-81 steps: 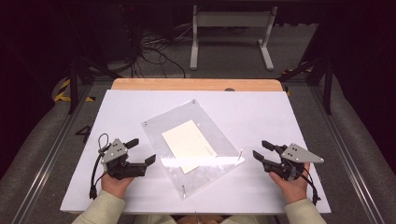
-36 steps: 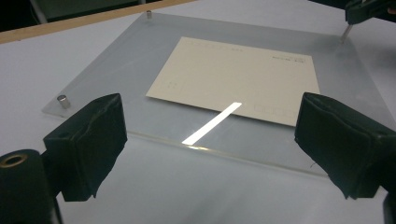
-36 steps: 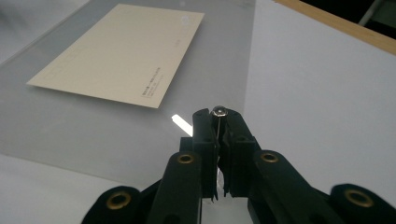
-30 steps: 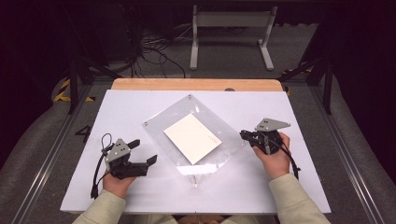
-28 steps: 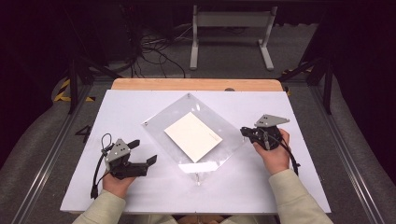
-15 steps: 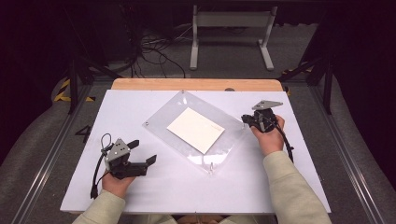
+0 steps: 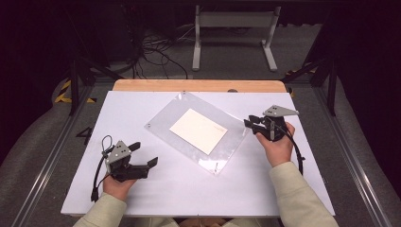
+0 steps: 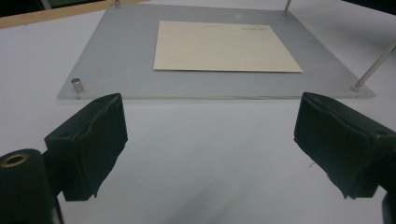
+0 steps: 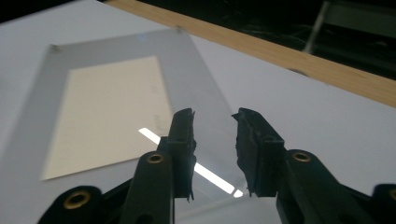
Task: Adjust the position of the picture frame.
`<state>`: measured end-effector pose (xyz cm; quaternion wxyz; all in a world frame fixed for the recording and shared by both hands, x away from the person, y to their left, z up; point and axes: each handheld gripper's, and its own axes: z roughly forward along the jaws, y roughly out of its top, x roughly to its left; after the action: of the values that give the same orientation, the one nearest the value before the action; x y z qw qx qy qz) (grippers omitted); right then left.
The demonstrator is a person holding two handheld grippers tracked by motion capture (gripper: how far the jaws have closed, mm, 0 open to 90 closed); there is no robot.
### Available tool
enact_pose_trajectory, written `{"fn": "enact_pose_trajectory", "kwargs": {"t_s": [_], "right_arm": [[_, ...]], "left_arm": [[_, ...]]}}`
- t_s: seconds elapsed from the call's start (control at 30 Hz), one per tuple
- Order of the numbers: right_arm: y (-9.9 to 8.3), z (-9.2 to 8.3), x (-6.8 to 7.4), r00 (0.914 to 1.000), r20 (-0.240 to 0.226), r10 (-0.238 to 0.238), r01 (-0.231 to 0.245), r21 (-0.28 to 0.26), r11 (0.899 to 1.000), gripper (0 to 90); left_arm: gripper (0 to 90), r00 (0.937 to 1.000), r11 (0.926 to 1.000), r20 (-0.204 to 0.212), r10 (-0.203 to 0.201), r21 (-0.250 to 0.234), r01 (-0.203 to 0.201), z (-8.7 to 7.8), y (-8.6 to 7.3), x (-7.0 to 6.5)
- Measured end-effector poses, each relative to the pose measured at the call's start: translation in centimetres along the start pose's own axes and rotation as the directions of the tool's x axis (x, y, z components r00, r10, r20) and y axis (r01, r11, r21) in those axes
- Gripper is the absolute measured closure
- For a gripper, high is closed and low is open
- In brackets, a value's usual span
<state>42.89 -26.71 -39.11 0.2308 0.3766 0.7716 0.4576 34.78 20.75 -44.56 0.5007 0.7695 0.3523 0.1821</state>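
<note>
A clear acrylic plate (image 7: 163, 124) with a cream sheet (image 7: 198, 131) in it lies flat mid-table, small metal posts at its corners. My right gripper (image 7: 249, 122) sits just off the plate's right corner; its jaws have just been opening and stand apart with nothing between them. In the right gripper view the gripper (image 9: 214, 126) points over the plate (image 9: 196, 79) and sheet (image 9: 107, 107). My left gripper (image 7: 144, 154) rests open on the table near the plate's near-left edge. In the left gripper view its jaws (image 8: 210, 144) are wide, with the plate (image 8: 116, 70) ahead.
The white tabletop (image 7: 142, 109) ends in a wooden strip (image 7: 198, 85) at the far side. Beyond it, a metal stand (image 7: 234, 23) and cables (image 7: 156, 47) are on the dark floor. Metal rails run along both sides of the table.
The right gripper swung the plate's right corner toward the far side, turning the plate counterclockwise. Its jaws have now parted and the hand has drawn slightly right, off the plate. The left hand stayed still.
</note>
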Motion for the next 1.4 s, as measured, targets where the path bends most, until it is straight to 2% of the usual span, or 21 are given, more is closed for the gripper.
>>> {"fn": "enact_pose_trajectory", "kwargs": {"t_s": [0.1, 0.13, 0.17, 0.23, 0.3, 0.33, 0.37, 0.43, 0.47, 0.5, 0.53, 0.57, 0.67, 0.73, 0.8, 0.87, 1.03, 1.17, 1.27, 1.33, 1.4], "right_arm": [[-0.1, -1.4, 2.4, 0.996, -0.086, -0.026, 0.023, -0.032, 0.999, 62.7], [-0.1, -1.6, 2.9, 0.9939, -0.107, -0.028, 0.024, -0.037, 0.999, 62.1], [-0.1, -1.6, 2.9, 0.9939, -0.107, -0.028, 0.024, -0.037, 0.999, 62.1], [-0.8, -2.3, 5.5, 0.979, -0.198, -0.047, 0.039, -0.046, 0.998, 60.4], [-1.4, -2.4, 6.8, 0.9665, -0.252, -0.047, 0.036, -0.048, 0.998, 59.8], [-1.8, -2.4, 7.4, 0.9601, -0.276, -0.046, 0.035, -0.043, 0.998, 59.4], [-1.8, -2.4, 7.4, 0.9601, -0.276, -0.046, 0.035, -0.043, 0.998, 59.4], [-2.4, -2.1, 8.6, 0.9443, -0.324, -0.058, 0.053, -0.023, 0.998, 58.7], [-3.0, -1.8, 9.7, 0.928, -0.36, -0.096, 0.094, -0.022, 0.995, 57.7], [-3.3, -1.7, 10.1, 0.9182, -0.381, -0.108, 0.108, -0.021, 0.994, 57.5], [-3.5, -1.5, 10.5, 0.9117, -0.395, -0.114, 0.117, -0.017, 0.993, 57.5], [-3.6, -1.2, 10.8, 0.9095, -0.399, -0.117, 0.122, -0.012, 0.992, 57.7], [-3.8, -0.7, 11.1, 0.9106, -0.398, -0.113, 0.125, 0.005, 0.992, 59.2], [-4.2, 0.2, 11.6, 0.9142, -0.386, -0.123, 0.146, 0.032, 0.989, 64.5], [-4.6, 0.9, 12.1, 0.9203, -0.362, -0.149, 0.185, 0.067, 0.98, 74.3], [-4.8, 1.2, 12.3, 0.9283, -0.329, -0.173, 0.208, 0.072, 0.976, 83.7], [-4.5, 0.8, 12.4, 0.9317, -0.301, -0.204, 0.239, 0.085, 0.967, 84.7], [-4.5, -0.4, 11.5, 0.9403, -0.285, -0.186, 0.223, 0.101, 0.97, 84.8], [-4.9, -1.6, 10.2, 0.9541, -0.253, -0.161, 0.194, 0.113, 0.974, 84.8], [-5.3, -2.5, 9.3, 0.9628, -0.227, -0.146, 0.177, 0.123, 0.976, 84.8], [-5.7, -3.1, 8.6, 0.9692, -0.208, -0.133, 0.162, 0.13, 0.978, 84.7]], "left_arm": [[9.9, 1.0, 1.0, 0.002, 0.001, 0.0, -0.001, 0.1, 0.1, -0.1], [9.8, 1.0, 1.0, 0.004, 0.006, 0.002, -0.006, 0.1, 0.1, -0.2], [9.8, 1.0, 1.0, 0.004, 0.006, 0.002, -0.006, 0.1, 0.1, -0.2], [9.8, 1.0, 1.0, 0.005, 0.002, 0.003, -0.002, 0.2, 0.1, -0.2], [9.9, 1.0, 1.0, 0.007, -0.001, 0.002, 0.001, 0.3, 0.1, -0.1], [9.9, 1.0, 1.0, 0.007, -0.001, 0.002, 0.001, 0.3, 0.1, -0.1], [9.9, 0.9999, 1.0, 0.01, -0.003, 0.004, 0.003, 0.3, 0.2, -0.1], [9.9, 0.9999, 1.0, 0.012, -0.003, 0.002, 0.002, 0.4, 0.2, 0.0], [10.0, 0.9998, 1.0, 0.02, -0.002, 0.007, 0.002, 0.5, 0.2, 0.0], [9.9, 0.9998, 1.0, 0.02, 0.001, 0.006, -0.001, 0.5, 0.2, 0.0], [9.9, 0.9998, 1.0, 0.022, 0.0, 0.007, 0.0, 0.6, 0.3, 0.0], [10.0, 0.9998, 1.0, 0.022, 0.0, 0.007, 0.0, 0.6, 0.3, 0.0], [10.0, 0.9996, 0.9999, 0.027, -0.001, 0.012, 0.0, 0.8, 0.3, 0.0], [10.0, 0.9996, 0.9998, 0.026, -0.003, 0.018, 0.002, 0.9, 0.3, 0.0], [10.1, 0.9996, 0.9997, 0.027, -0.01, 0.021, 0.009, 1.0, 0.3, 0.0], [10.2, 0.9997, 0.9997, 0.022, -0.008, 0.025, 0.007, 1.1, 0.3, 0.0], [10.3, 0.9997, 0.9995, 0.017, -0.015, 0.026, 0.014, 1.1, 0.3, 0.2], [10.5, 0.9998, 0.9994, 0.012, -0.019, 0.029, 0.018, 1.1, 0.3, 0.3], [11.7, 0.9997, 0.9992, 0.007, -0.024, 0.033, 0.024, 1.2, 0.4, 0.4], [14.0, 0.9991, 0.9985, 0.01, -0.042, 0.037, 0.041, 1.3, 0.5, 0.4], [15.4, 0.9987, 0.9981, 0.008, -0.051, 0.034, 0.051, 1.4, 0.6, 0.5]]}}
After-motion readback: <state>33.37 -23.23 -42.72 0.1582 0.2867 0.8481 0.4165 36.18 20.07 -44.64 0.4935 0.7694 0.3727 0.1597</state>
